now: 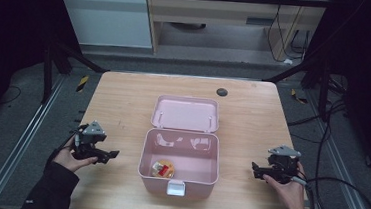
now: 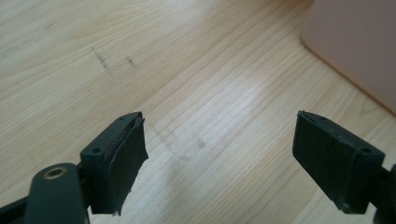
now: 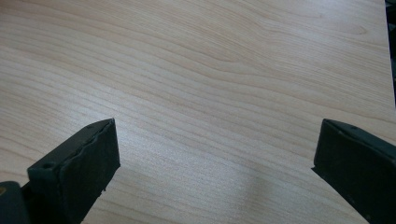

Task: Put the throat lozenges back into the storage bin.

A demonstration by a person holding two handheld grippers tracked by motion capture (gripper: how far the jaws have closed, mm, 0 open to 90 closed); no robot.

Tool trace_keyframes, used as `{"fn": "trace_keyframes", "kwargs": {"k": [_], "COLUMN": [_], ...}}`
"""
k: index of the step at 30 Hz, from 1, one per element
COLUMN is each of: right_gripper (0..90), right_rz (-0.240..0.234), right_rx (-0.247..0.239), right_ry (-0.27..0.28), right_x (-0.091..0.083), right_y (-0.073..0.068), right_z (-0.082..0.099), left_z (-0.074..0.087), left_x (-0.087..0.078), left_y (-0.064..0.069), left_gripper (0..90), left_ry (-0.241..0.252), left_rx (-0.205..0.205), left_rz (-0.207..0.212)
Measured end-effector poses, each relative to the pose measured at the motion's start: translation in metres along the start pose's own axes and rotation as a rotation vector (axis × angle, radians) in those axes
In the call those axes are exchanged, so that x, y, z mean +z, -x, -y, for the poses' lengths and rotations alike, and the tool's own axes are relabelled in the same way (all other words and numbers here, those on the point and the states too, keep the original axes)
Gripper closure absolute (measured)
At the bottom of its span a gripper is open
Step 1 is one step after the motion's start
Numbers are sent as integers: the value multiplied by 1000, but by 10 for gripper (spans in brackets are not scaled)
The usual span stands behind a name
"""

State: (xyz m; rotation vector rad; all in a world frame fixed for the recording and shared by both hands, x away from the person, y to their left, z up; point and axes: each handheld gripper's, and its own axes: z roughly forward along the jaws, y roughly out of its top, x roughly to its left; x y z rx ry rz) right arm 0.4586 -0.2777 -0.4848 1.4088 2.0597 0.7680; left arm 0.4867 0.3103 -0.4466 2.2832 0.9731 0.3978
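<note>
A pink plastic box (image 1: 179,159) stands open at the middle of the wooden table (image 1: 123,104), its lid (image 1: 186,113) folded back flat behind it. Inside, near the front left, lies a small orange and red packet (image 1: 163,169). My left gripper (image 1: 114,155) rests low on the table to the left of the box, jaws open with only bare wood between them (image 2: 219,144); a corner of the pink box (image 2: 355,46) shows at the upper right of the left gripper view. My right gripper (image 1: 254,169) sits to the right of the box, open over bare wood (image 3: 215,154).
A white latch (image 1: 176,188) hangs on the box's front wall. A dark round cable hole (image 1: 222,92) sits near the table's far edge. Cables trail off the right side of the table (image 1: 346,197). Dark frame posts and floor surround the table.
</note>
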Motion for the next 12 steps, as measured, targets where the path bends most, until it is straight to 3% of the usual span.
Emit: {"fn": "trace_keyframes", "kwargs": {"k": [12], "right_gripper": [4], "right_rz": [6], "right_rx": [6], "right_ry": [12], "right_x": [1], "right_y": [2], "right_z": [2], "left_z": [18], "left_x": [8], "left_y": [-8], "left_gripper": [164], "left_ry": [-11], "left_rx": [-51], "left_rz": [-51]}}
